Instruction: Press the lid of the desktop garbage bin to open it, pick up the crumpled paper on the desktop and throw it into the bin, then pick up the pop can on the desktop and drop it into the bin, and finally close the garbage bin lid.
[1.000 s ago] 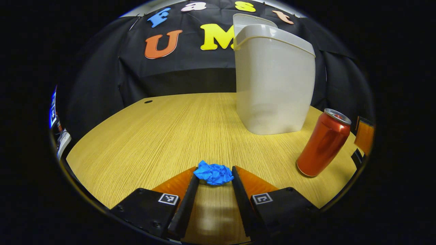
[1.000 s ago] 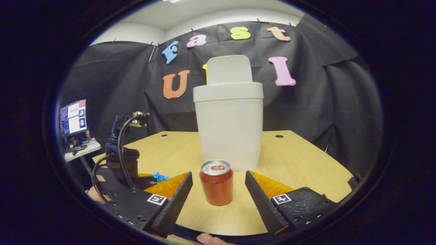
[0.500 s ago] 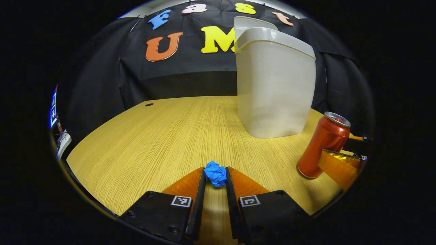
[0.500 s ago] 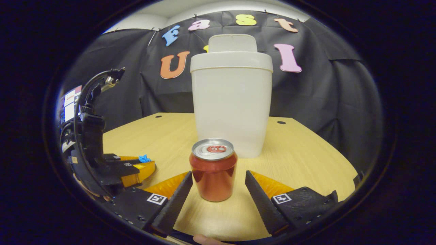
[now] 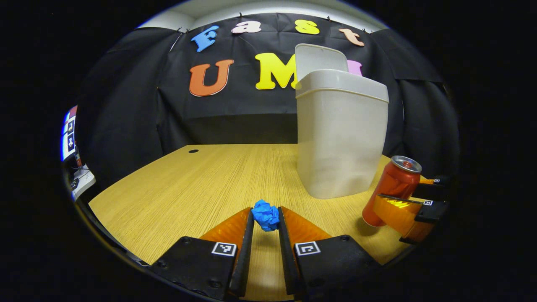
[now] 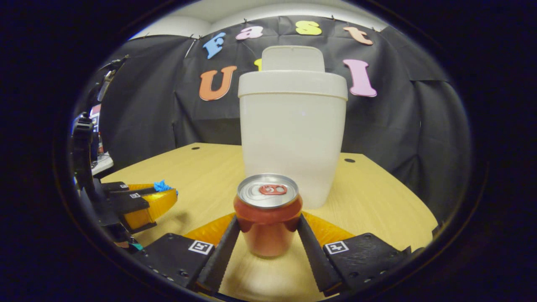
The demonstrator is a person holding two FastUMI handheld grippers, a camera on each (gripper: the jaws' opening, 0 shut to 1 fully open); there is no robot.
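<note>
The white bin (image 5: 342, 138) (image 6: 291, 138) stands on the wooden table (image 5: 188, 184) with its lid (image 5: 319, 58) (image 6: 293, 58) raised upright. My left gripper (image 5: 265, 214) is shut on the blue crumpled paper (image 5: 265, 215), held just over the table. In the right gripper view, the left gripper (image 6: 161, 191) with the paper (image 6: 160, 185) is at the left. My right gripper (image 6: 268, 220) is shut on the red pop can (image 6: 268, 222), one finger pressing each side, directly in front of the bin. In the left gripper view, the can (image 5: 392, 184) tilts in the right gripper (image 5: 402, 197), right of the bin.
A monitor (image 5: 69, 132) glows past the table's left edge. Small round holes (image 5: 193, 150) (image 6: 349, 160) sit in the tabletop near the back. Open table surface lies left of the bin.
The left gripper shut on the blue paper and rose a little with it. The right gripper moved forward around the can and shut on it.
</note>
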